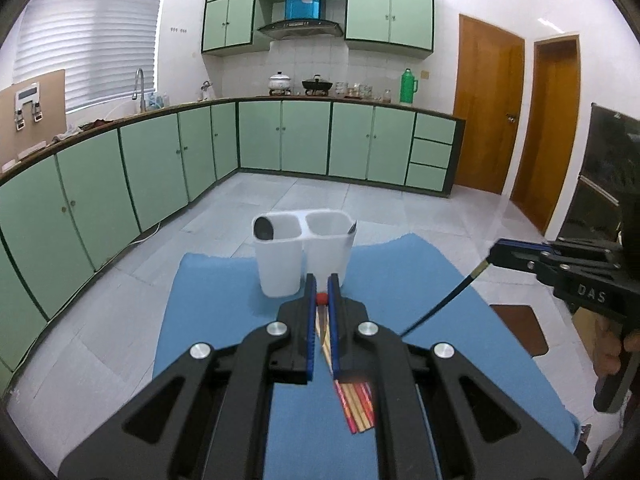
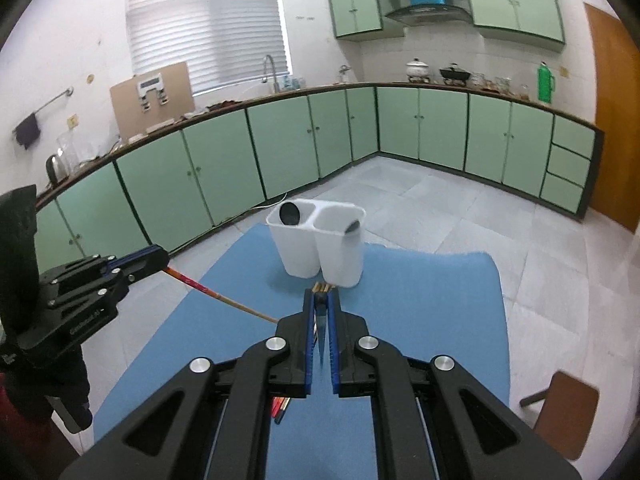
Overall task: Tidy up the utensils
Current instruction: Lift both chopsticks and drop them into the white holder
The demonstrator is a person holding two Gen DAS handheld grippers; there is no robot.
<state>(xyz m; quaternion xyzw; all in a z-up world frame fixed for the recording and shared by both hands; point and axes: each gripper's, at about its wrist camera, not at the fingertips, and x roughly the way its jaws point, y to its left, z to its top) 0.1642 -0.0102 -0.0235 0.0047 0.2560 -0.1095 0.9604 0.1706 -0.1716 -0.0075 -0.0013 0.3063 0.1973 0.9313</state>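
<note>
A white two-compartment holder (image 1: 302, 248) (image 2: 320, 240) stands at the far end of the blue mat (image 1: 220, 300) (image 2: 420, 300). A black spoon (image 1: 264, 228) (image 2: 289, 214) leans in its left compartment, and a dark utensil tip (image 2: 352, 226) shows at the right compartment's rim. My left gripper (image 1: 321, 280) (image 2: 160, 258) is shut on a red-topped wooden chopstick (image 2: 216, 294) and held above the mat. My right gripper (image 2: 321, 294) (image 1: 494, 254) is shut on black chopsticks (image 1: 440, 306) with gold ends. More red and wooden chopsticks (image 1: 356, 404) (image 2: 280, 406) lie on the mat below the grippers.
A brown chair (image 2: 568, 404) (image 1: 520, 328) stands to the right of the mat. Green cabinets (image 1: 280, 136) line the far walls beyond a tiled floor (image 1: 120, 300). A person's hand (image 1: 612, 356) holds the right gripper's handle.
</note>
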